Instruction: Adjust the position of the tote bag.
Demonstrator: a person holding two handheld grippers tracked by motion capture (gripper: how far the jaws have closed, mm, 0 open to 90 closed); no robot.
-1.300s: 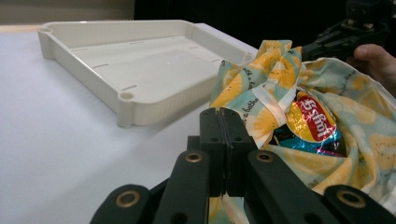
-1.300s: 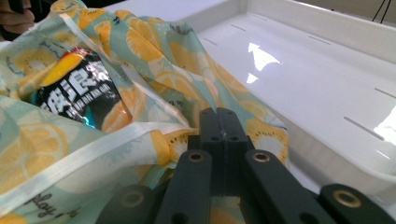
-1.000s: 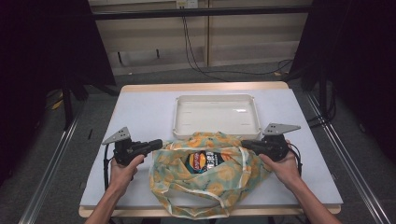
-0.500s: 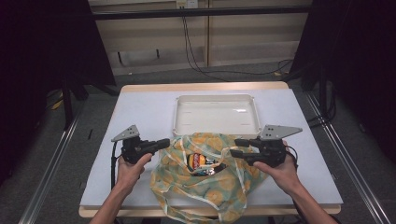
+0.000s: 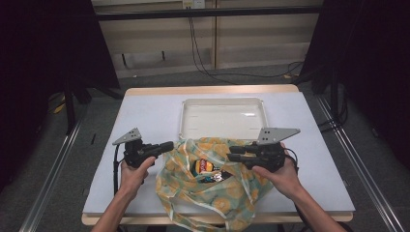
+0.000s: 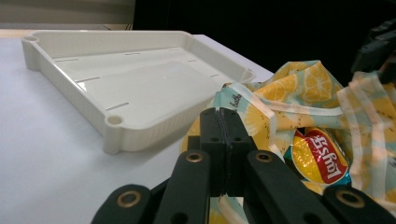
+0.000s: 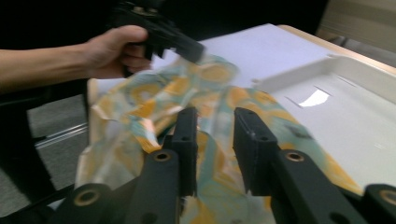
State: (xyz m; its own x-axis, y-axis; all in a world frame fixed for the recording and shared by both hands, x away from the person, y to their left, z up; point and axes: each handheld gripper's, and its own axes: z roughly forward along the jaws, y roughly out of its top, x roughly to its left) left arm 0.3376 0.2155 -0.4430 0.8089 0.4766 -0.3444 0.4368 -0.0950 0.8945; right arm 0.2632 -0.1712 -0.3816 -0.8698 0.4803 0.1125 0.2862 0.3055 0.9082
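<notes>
Both grippers lifted, bag (image 5: 212,186) mouth wider | left gripper (image 5: 167,146) clenched on cloth rim | right gripper (image 5: 232,153) parted, closing | chip packet (image 5: 204,166) inside | tray (image 5: 222,118) bare

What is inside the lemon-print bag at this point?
Through the open mouth of the lemon-print bag, a red and yellow chip packet shows, with a darker item beside it that I cannot identify. The fabric covers whatever lies deeper in the bag.
</notes>
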